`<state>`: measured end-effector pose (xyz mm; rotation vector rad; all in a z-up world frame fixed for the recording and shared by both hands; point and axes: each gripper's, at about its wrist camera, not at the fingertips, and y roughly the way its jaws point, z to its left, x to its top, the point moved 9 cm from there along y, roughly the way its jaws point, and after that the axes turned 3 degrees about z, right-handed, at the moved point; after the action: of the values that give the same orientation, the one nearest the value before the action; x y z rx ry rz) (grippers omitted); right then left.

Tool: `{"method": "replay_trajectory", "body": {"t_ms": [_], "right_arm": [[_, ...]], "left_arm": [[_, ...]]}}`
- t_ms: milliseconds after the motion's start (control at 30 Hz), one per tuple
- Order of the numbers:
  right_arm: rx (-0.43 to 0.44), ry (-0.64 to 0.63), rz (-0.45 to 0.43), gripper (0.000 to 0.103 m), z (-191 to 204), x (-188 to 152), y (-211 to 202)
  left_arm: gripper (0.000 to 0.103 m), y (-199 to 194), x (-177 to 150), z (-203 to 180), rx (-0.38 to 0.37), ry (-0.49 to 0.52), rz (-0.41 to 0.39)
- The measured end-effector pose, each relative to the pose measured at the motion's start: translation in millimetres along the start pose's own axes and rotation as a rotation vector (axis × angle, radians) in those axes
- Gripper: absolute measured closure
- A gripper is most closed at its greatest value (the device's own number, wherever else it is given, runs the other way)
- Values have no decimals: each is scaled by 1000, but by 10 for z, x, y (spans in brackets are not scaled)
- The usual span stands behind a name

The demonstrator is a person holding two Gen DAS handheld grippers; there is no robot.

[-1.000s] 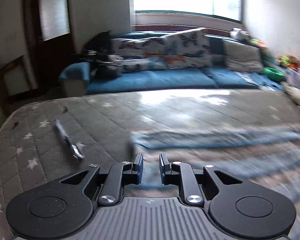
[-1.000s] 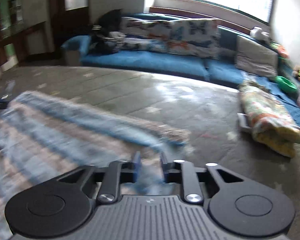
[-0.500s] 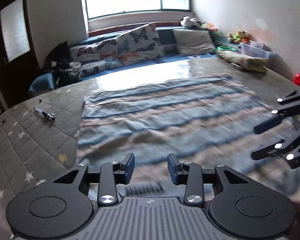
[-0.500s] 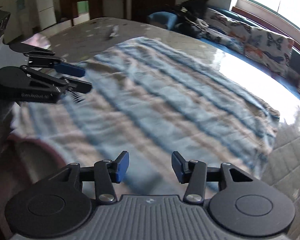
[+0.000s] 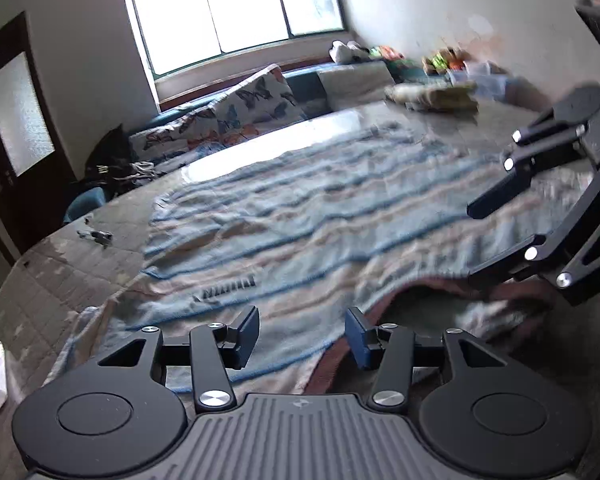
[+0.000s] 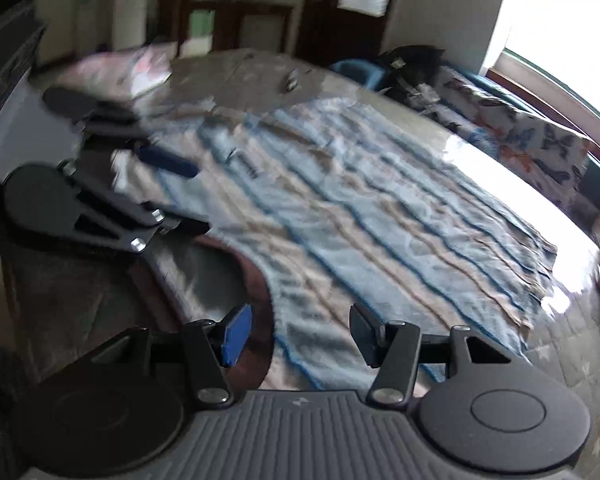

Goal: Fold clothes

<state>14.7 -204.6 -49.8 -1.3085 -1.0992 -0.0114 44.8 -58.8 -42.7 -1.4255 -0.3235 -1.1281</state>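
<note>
On quilted bed, striped garment spread (fingers apart)

The blue and tan striped woven garment hides most of the grey star-quilted bed beneath it. Its near hem passes under the left tongs and is cut by their body. In the right wrist view the left tongs are smeared by motion. The small dark object near the bed's far left edge is too small to identify. The colourful clutter by the far wall is blurred.
</note>
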Motion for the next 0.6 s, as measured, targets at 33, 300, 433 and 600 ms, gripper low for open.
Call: {"method": "replay_trajectory", "body": {"t_ms": [33,300,433,600], "right_arm": [[-12,35,-9,47,-51,-4,-5],[-41,150,19,47,-194,-346,-96],[-83,263,-15,47,-431,-481,-327],[-197,450,-24,47,-920,-810,-524]], "left_arm": [[52,-29,52,17,5,-16,-14],[50,62,306,-217,-47,-60,-42],[49,164,385,-434,-94,-66,-35],[48,234,419,-713,-156,-48,-27]]}}
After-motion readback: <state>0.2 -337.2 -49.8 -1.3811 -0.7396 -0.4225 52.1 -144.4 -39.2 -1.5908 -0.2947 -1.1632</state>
